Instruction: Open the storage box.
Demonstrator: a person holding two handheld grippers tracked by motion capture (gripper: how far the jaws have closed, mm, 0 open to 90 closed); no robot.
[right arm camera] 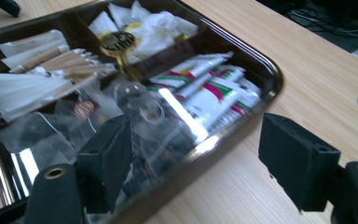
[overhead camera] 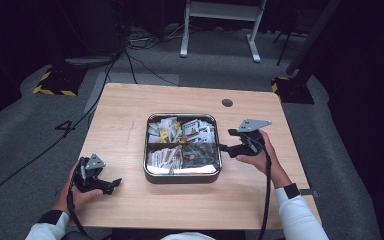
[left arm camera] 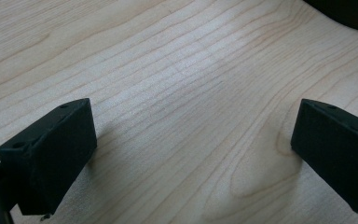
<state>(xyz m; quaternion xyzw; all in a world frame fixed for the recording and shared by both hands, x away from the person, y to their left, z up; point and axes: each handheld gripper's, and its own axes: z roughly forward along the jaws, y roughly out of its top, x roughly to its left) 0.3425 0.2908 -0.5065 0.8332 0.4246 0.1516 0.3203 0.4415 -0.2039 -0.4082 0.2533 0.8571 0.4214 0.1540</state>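
The tray (overhead camera: 182,176) sits in the middle of the frame on the bench (overhead camera: 130,105), its four compartments holding packets: white sachets (right arm camera: 140,21) and red-striped packets (right arm camera: 214,91) at the back, paper sticks (right arm camera: 42,70) and clear-wrapped tea bags (right arm camera: 74,121) at the front. Just right of the tray the right hand-held gripper (overhead camera: 223,147) points at its rim, jaws released and empty. At lower left the left hand-held gripper (overhead camera: 116,183) rests over bare wood, jaws also released. Judging from this, nothing has been picked out yet; the sorting or fetching is all still to do
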